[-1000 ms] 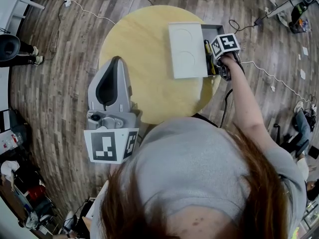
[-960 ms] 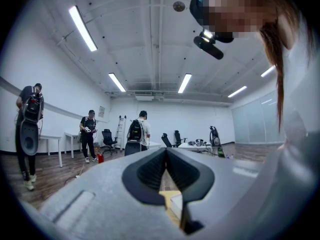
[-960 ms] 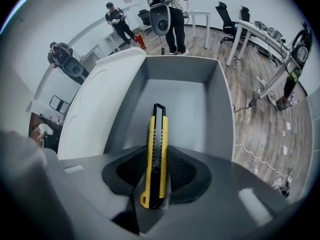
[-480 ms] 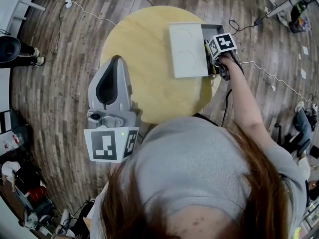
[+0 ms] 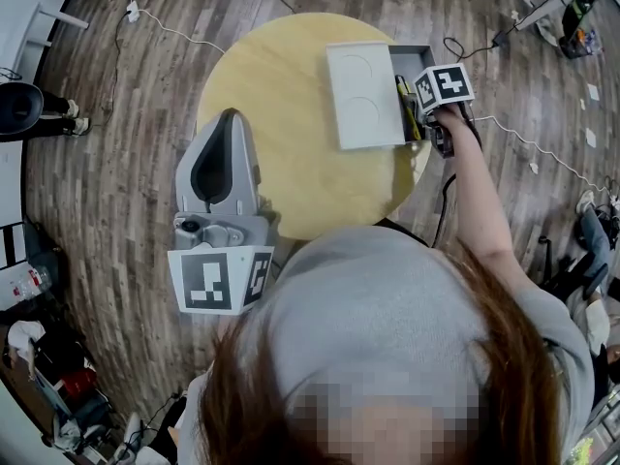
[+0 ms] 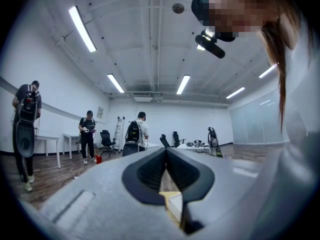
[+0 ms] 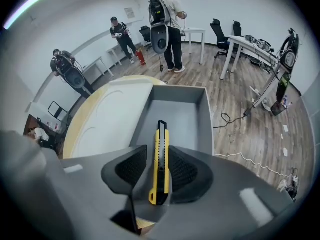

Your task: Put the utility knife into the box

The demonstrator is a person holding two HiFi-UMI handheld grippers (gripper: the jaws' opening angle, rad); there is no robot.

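The yellow-and-black utility knife [image 7: 161, 134] stands lengthwise between my right gripper's [image 7: 159, 153] jaws, its tip out over the floor of the open grey box [image 7: 180, 111]. Those jaws are opening: the left pad stands off the knife, which leans by the right pad. In the head view the right gripper [image 5: 422, 114] hangs over the box [image 5: 412, 54] at the table's right edge, with the knife [image 5: 407, 112] showing inside. The box's white lid [image 5: 360, 95] lies just left of it. My left gripper [image 5: 229, 116] is held near the table's left side, shut and empty, its jaws [image 6: 166, 153] pointing across the room.
The round wooden table [image 5: 281, 134] carries only the box and lid. Cables [image 5: 523, 148] trail on the wood floor to the right. Several people [image 7: 167, 14] with equipment stand across the room, along with desks and office chairs [image 7: 222, 31].
The right gripper's cube has shifted slightly right and up over the box. The left gripper has barely moved.
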